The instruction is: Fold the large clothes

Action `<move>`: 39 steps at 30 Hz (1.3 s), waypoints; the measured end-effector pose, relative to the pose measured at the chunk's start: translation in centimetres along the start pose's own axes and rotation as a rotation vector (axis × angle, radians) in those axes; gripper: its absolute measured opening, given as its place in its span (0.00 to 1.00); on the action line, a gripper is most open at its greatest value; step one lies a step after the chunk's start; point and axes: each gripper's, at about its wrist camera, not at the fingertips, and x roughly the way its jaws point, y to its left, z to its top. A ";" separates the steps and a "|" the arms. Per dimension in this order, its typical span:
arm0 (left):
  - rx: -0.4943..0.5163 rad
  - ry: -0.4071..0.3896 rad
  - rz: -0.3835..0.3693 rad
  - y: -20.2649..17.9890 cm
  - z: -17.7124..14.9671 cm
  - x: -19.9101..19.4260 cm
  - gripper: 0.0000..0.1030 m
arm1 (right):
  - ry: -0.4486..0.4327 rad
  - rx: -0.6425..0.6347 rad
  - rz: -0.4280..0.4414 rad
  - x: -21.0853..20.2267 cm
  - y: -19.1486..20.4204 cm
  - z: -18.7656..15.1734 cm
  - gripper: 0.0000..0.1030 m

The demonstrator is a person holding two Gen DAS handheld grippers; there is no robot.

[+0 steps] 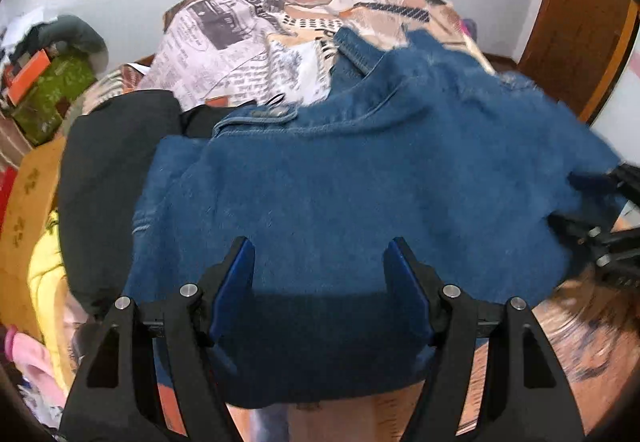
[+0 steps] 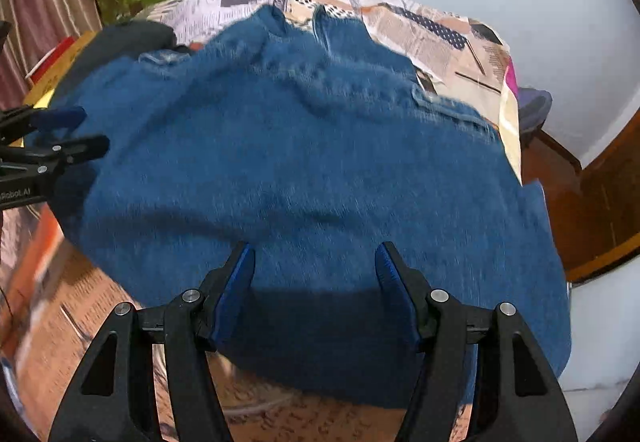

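Left wrist view: the left gripper (image 1: 319, 262) has its jaws spread wide apart over a blue denim garment (image 1: 360, 177), with nothing between them. The denim lies spread across a bed covered by a newspaper-print bedspread (image 1: 224, 41); its near edge falls into the gripper's shadow, where the fabric is hard to read. At the right border the right gripper (image 1: 592, 201) pokes in, partly cut off and overlapping the denim's edge; from here I cannot tell whether it pinches the cloth. A black garment (image 1: 108, 177) lies just beside the denim on the left, partly tucked under it, with a yellow cloth (image 1: 48, 274) lower left. A green box (image 1: 52, 97) sits further back, blurred.

In the right wrist view the right gripper (image 2: 316, 266) also shows its jaws wide apart above the denim (image 2: 304, 161), gripping nothing. Motion blur smears the fabric, so seams and pockets are faint. The left gripper (image 2: 76, 129) enters at the left border, its body cut off, jaws parted at the denim's edge
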 end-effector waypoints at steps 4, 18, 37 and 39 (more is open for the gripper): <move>0.029 0.007 0.088 0.6 -1.5 -0.4 0.69 | -0.031 0.006 -0.004 -1.4 -0.4 -1.0 0.58; -0.277 -0.031 0.142 6.7 -5.5 -4.7 0.79 | -0.035 0.103 -0.015 -3.7 -2.7 -3.2 0.60; -0.898 0.077 -0.409 11.2 -9.0 1.8 0.87 | -0.057 0.138 -0.044 -3.7 -2.7 -3.9 0.74; -0.925 0.076 -0.437 11.0 -8.6 2.7 0.87 | -0.062 0.139 -0.045 -3.7 -2.6 -3.9 0.77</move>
